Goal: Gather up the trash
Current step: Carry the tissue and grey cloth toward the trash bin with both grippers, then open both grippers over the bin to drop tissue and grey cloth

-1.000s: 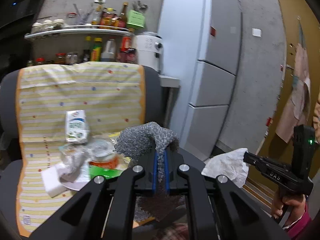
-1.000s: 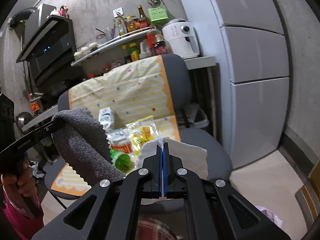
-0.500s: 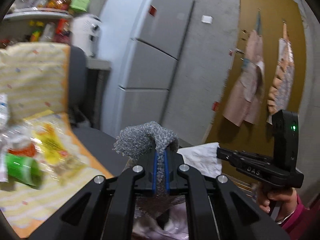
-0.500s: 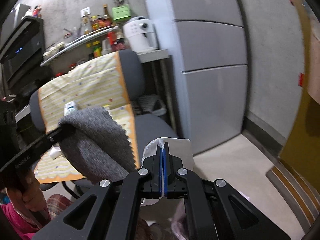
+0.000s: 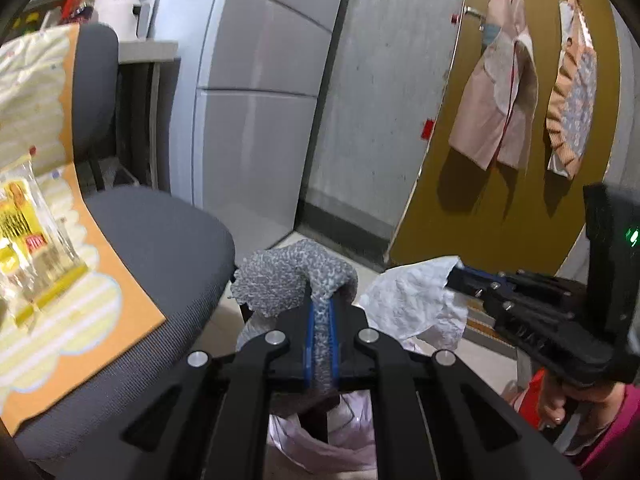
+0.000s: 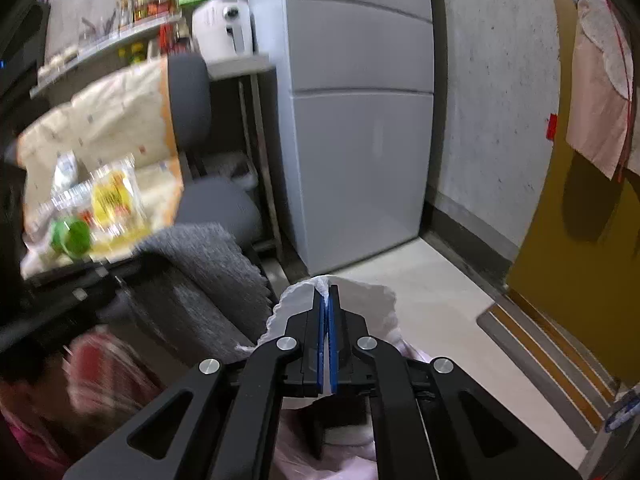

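Left wrist view: left gripper (image 5: 321,312) clamped tight on a grey knitted cloth (image 5: 292,280), blue pads squeezing a strip of it between them. Cloth bunched over the fingertips toward 11 o'clock, its lower end hanging down behind the gripper body and largely hidden. Long axis roughly vertical, top flopping left. Below, at 6 o'clock, a pale pink trash bag (image 5: 320,444), only part of its mouth visible between the black linkages. At 3 o'clock, right gripper (image 5: 460,276) seen side-on, pinching a crumpled white tissue (image 5: 412,300) that spreads toward 9 o'clock; holding hand (image 5: 560,404) partly cut off by the frame edge. At 9 o'clock, grey chair (image 5: 168,232) with a yellow striped cover (image 5: 60,320) and a blurred yellow wrapper (image 5: 28,236).

Right wrist view: right gripper (image 6: 328,300) closed nearly flush on the tissue (image 6: 352,296), paper rising just past the tips and fanning to both sides. Cloth (image 6: 208,276) at 9 o'clock, draped downward. Remaining trash (image 6: 92,208) on the chair motion-blurred, hard to identify. Bag (image 6: 320,456) mostly hidden beneath the gripper.
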`<state>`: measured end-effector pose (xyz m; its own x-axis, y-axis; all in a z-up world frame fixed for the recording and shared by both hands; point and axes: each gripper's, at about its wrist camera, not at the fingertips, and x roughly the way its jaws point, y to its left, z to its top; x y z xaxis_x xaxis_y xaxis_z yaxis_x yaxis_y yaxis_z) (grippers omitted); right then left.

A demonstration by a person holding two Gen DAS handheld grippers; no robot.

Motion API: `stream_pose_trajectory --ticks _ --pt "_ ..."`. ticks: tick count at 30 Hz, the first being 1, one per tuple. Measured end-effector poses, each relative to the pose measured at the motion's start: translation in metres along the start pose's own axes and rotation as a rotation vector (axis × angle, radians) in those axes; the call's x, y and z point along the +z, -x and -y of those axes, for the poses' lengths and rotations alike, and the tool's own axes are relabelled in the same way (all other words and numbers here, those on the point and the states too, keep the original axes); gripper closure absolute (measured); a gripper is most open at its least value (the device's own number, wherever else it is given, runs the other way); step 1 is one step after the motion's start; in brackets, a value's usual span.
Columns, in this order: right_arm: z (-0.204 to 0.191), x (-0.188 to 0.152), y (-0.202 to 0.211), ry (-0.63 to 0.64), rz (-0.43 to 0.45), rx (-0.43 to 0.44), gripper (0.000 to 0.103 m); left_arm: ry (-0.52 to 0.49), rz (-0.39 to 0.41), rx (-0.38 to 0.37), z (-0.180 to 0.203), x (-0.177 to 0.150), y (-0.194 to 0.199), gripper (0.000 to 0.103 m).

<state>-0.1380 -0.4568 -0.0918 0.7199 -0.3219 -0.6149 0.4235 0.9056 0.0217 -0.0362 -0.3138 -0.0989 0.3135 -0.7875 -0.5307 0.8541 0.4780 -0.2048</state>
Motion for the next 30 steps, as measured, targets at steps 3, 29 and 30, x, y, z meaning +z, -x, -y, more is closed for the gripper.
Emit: stream_pose_trajectory --ticks 3,29,30 --pt "0.009 -0.019 -0.023 -0.038 -0.065 0.014 0.099 0.017 -0.026 -0.012 -0.004 -0.006 -0.007 0.099" --pt "0.038 -0.019 -0.028 -0.192 -0.055 0.003 0.064 -0.055 -0.083 -0.103 0.024 -0.005 -0.028 0.099" --pt "0.041 -0.016 -0.024 -0.194 -0.039 -0.003 0.064 -0.068 -0.088 -0.114 0.029 -0.004 -0.031 0.099"
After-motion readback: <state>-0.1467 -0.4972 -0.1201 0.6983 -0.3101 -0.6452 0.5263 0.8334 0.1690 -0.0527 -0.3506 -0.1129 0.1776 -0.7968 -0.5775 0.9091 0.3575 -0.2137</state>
